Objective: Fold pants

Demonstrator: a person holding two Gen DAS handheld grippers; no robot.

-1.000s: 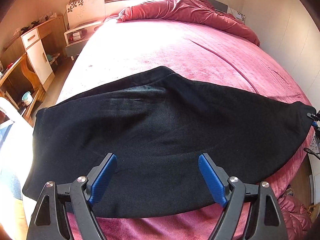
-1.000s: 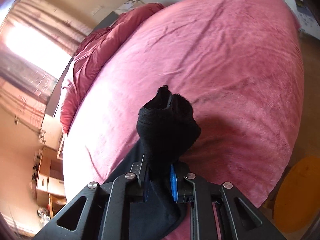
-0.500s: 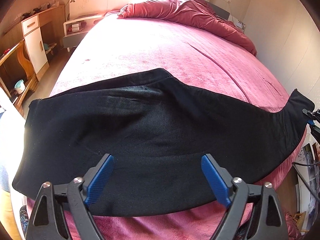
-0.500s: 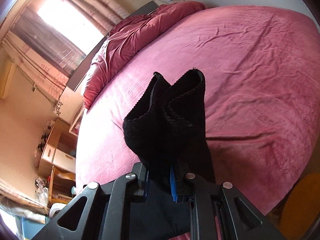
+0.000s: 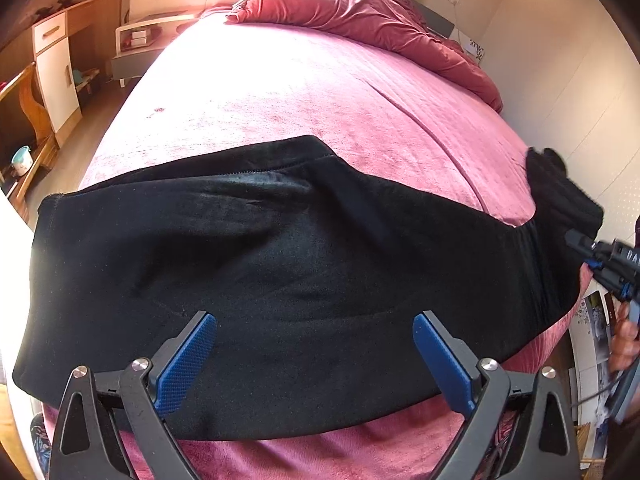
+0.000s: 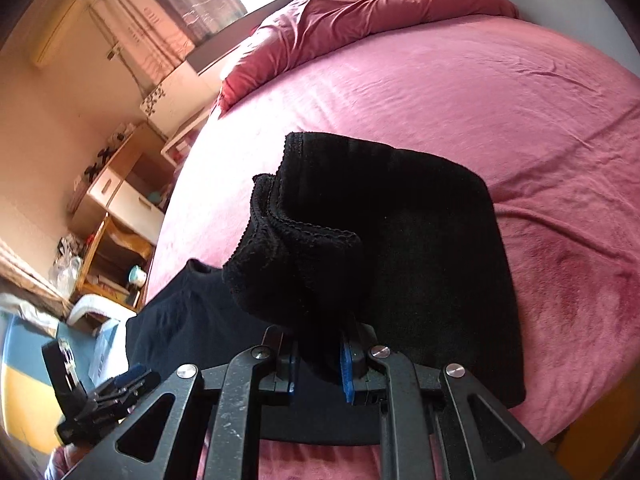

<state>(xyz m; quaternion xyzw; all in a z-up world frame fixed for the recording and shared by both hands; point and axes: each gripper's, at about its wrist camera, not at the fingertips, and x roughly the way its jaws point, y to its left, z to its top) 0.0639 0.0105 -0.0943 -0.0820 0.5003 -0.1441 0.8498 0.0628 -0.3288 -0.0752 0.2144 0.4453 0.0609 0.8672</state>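
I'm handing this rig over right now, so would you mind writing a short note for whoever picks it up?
Left gripper: open, holding nothing, hovering over the near edge of the pants.
Right gripper: shut on the leg cuffs, raised off the bed.
Pants: black, spread sideways across the pink bed, waist at the left, legs already stacked one on the other.
Done: lengthwise fold, and the cuff end picked up.
Left: probably carry the cuffs over toward the waist, lay them down, let go, then smooth and fold again if needed.
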